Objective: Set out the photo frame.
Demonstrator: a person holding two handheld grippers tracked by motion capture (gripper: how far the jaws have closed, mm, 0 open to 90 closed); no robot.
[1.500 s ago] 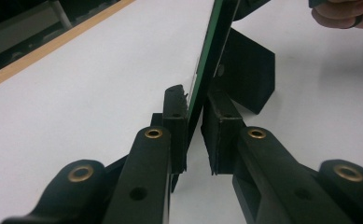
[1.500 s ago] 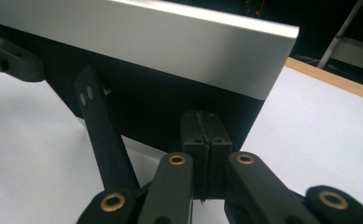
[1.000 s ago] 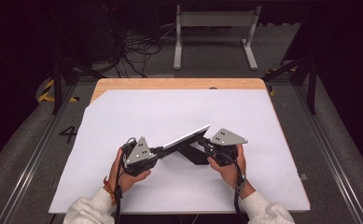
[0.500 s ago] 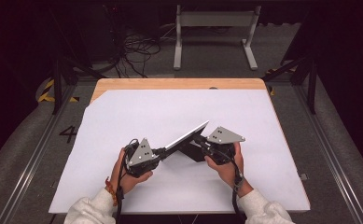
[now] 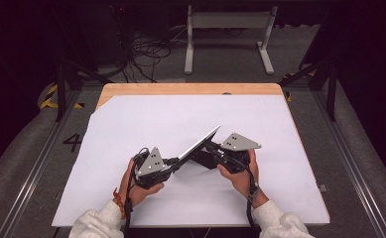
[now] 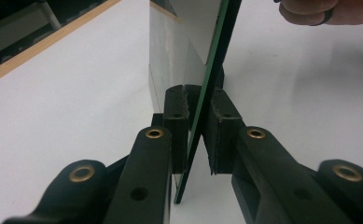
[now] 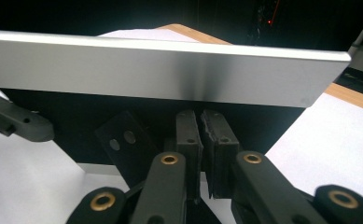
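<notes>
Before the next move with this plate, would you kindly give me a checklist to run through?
1. Left gripper clamped on the plate edge: ok.
2. Right gripper grip: its jaws have just been opening, pads nearly together; whether anything is between them: cannot tell.
3. Plate tilted, upper end off the table: ok.
4. Black base under the plate lying flat: cannot tell.

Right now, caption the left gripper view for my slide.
Left tool pinching a thin, green-edged mirror-like panel upright on edge over the white table.
</notes>
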